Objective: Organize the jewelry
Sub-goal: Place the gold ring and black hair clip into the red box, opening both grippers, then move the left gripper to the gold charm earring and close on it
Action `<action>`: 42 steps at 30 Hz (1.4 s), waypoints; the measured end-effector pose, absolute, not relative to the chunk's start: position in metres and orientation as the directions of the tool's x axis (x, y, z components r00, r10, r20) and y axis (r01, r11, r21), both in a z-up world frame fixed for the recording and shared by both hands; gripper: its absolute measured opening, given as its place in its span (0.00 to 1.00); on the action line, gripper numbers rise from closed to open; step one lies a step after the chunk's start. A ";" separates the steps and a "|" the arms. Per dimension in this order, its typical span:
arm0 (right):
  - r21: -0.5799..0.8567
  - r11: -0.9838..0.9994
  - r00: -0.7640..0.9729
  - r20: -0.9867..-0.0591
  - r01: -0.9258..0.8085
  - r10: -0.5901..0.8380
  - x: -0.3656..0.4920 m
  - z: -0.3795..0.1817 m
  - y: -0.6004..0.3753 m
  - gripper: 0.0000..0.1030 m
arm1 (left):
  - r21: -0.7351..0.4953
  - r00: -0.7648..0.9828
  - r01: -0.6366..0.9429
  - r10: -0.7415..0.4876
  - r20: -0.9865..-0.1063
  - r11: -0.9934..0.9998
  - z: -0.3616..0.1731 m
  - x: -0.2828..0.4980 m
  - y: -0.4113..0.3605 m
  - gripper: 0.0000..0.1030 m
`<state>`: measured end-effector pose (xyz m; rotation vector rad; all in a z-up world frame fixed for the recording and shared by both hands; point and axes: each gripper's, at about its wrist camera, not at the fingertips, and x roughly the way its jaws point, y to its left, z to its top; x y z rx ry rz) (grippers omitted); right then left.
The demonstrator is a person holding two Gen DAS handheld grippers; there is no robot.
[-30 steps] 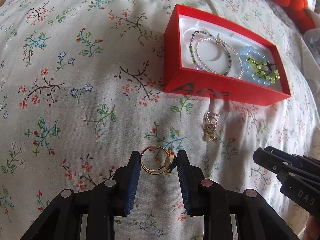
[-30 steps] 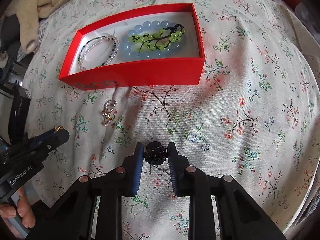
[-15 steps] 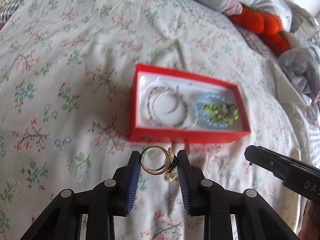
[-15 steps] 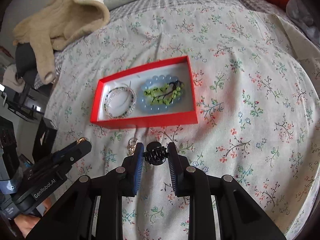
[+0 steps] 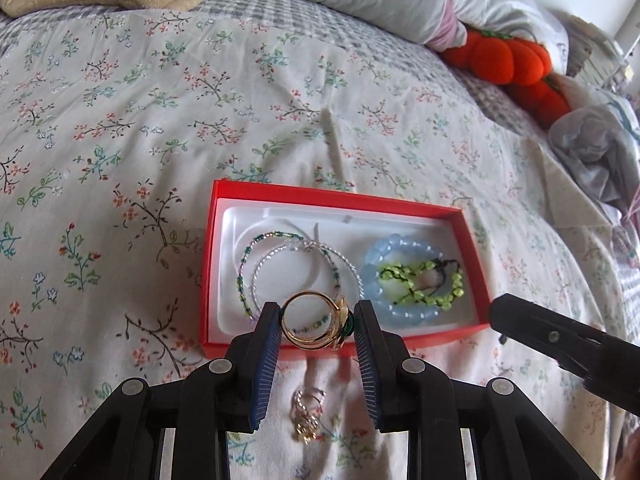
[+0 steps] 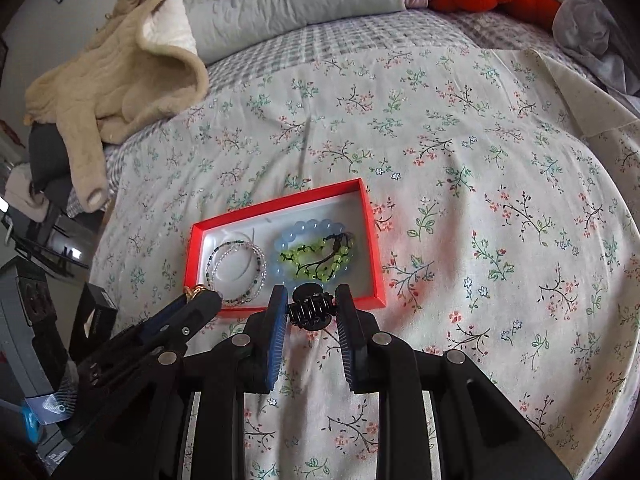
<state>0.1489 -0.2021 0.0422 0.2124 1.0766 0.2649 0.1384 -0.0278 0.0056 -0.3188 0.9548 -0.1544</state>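
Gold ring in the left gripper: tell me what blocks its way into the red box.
Nothing visible: the gold ring hangs clamped in the left gripper by the near wall of the open red box.

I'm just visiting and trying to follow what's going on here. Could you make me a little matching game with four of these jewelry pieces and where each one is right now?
Things:
1. gold ring
2. black hair claw
3. blue bead bracelet
4. small ring cluster

Places:
A. lying loose on the floral bedspread
B. clamped in the right gripper
C. inside the red box
D. clamped in the left gripper

Pairs: 1-D, 2-B, 3-C, 4-A
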 end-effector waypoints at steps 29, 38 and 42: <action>0.266 0.961 0.465 -0.843 -0.072 0.268 0.173 0.030 -0.199 0.32 | -0.293 0.532 -0.064 -0.216 -0.819 0.954 0.013 0.121 0.006 0.45; 0.276 0.958 0.488 -0.827 -0.079 0.278 0.158 0.046 -0.207 0.49 | -0.277 0.498 -0.062 -0.211 -0.841 0.959 0.011 0.114 0.005 0.48; 0.252 0.964 0.469 -0.844 -0.084 0.261 0.148 0.046 -0.208 0.50 | -0.257 0.468 -0.064 -0.199 -0.861 0.964 0.006 0.110 0.003 0.50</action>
